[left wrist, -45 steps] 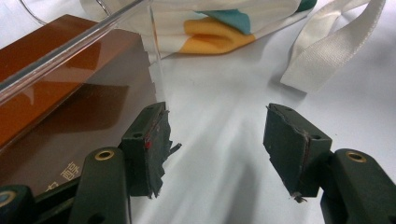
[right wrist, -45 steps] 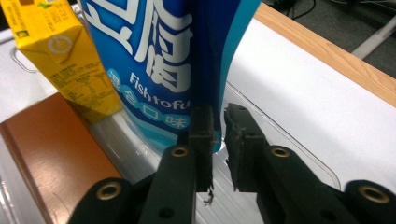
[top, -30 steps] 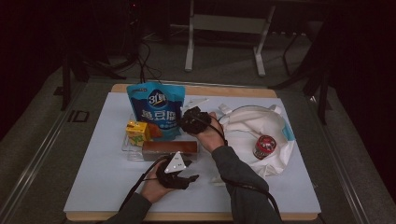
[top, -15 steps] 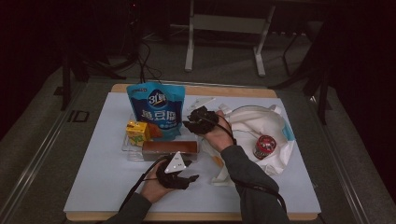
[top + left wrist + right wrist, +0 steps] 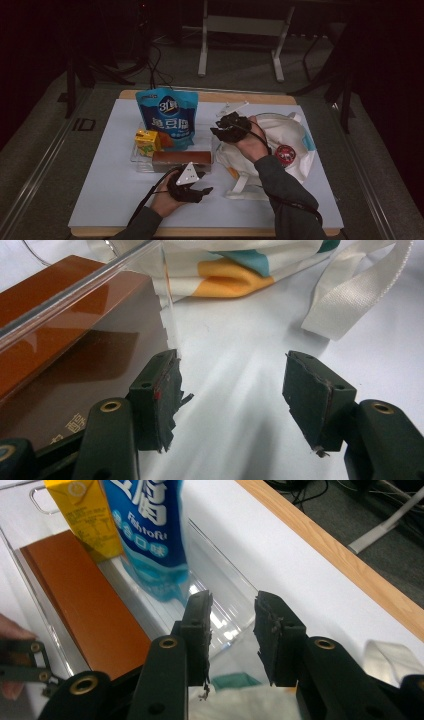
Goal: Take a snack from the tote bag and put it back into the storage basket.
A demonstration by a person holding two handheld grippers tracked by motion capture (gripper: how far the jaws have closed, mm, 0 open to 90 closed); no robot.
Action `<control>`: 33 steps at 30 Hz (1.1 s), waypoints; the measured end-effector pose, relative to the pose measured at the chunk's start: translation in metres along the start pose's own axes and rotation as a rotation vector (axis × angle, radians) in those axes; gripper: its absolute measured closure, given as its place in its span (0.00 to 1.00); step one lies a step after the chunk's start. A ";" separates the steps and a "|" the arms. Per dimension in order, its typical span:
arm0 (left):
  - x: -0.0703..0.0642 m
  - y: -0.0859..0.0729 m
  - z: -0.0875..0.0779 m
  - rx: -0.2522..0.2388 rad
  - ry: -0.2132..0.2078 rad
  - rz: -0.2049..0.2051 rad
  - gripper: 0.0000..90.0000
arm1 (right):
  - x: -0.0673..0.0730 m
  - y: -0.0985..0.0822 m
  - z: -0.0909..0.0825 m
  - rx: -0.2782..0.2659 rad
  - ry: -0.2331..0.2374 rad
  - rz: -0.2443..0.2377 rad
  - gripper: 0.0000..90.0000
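Looking down from the high view, you hold the right gripper (image 5: 226,131) above the gap between the clear tray (image 5: 141,161) and the white tote bag (image 5: 280,136), its jaws having just been opening with nothing between them. The blue pouch (image 5: 168,117) stands upright at the back of that tray, beside the yellow carton (image 5: 146,141), with the brown box (image 5: 181,160) lying along the front. Your left gripper (image 5: 199,190) rests on the white table (image 5: 100,200) just in front of the tray.

From the left gripper view, its jaws stand wide apart over bare table, empty, one pad (image 5: 159,390) close against the tray's corner; the bag's strap (image 5: 350,295) lies beyond.

From the right gripper view, the jaws show a narrow gap, holding nothing, aimed past the pouch's lower edge (image 5: 150,540) at the tray wall.

Judgement: the pouch appears newly stood in the tray and you are in the release step. Next, clear the right gripper without tipping the pouch, then reach toward the bag.
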State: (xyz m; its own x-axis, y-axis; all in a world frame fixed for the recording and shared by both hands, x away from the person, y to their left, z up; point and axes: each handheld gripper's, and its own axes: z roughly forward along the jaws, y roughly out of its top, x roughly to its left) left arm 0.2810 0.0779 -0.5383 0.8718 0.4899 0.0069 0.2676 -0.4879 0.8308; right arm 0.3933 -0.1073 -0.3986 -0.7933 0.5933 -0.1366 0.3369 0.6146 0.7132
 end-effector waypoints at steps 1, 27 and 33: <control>0.000 0.000 0.000 0.000 0.000 0.000 0.44 | -0.001 -0.001 -0.002 0.003 -0.003 -0.003 0.75; 0.000 0.000 0.000 -0.004 0.002 0.000 0.44 | -0.032 -0.072 -0.051 0.134 -0.076 0.012 0.98; 0.000 0.000 0.000 -0.003 0.003 0.001 0.44 | -0.040 -0.087 -0.063 0.153 -0.096 0.029 0.99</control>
State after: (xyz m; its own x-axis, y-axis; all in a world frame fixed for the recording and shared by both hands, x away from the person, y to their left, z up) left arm 0.2810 0.0782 -0.5382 0.8708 0.4916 0.0092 0.2657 -0.4862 0.8325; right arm 0.3640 -0.2177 -0.4116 -0.7322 0.6547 -0.1875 0.4384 0.6638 0.6059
